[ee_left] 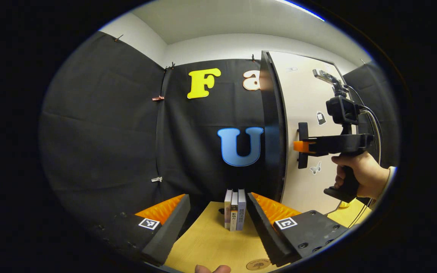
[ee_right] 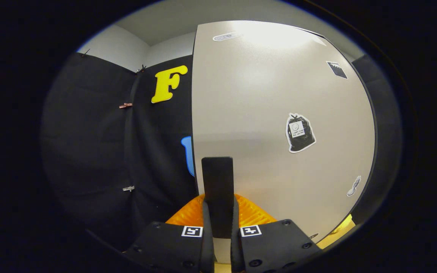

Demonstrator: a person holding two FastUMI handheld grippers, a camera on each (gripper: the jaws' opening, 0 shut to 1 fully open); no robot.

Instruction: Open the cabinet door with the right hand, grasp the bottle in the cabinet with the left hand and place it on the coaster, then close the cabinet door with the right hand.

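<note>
The white cabinet door (ee_left: 305, 98) stands at the right of the left gripper view, with a dark side panel (ee_left: 273, 125) along its left. My right gripper (ee_left: 301, 146), held by a hand (ee_left: 362, 174), is shut on the door's black vertical handle (ee_left: 302, 131). The right gripper view looks straight at the door (ee_right: 264, 113), where the handle (ee_right: 217, 178) sits clamped between the fingers of my right gripper (ee_right: 218, 206). My left gripper (ee_left: 217, 197) is open and holds nothing above the wooden table (ee_left: 211, 242). A round coaster (ee_left: 258, 264) lies on the table near its right finger.
Three upright books (ee_left: 235, 212) stand on the table ahead of the left gripper, beside the cabinet's dark side. Black cloth walls close off the left and back. Stickers dot the door (ee_right: 300, 132). A yellow object (ee_left: 343, 204) peeks out under the hand.
</note>
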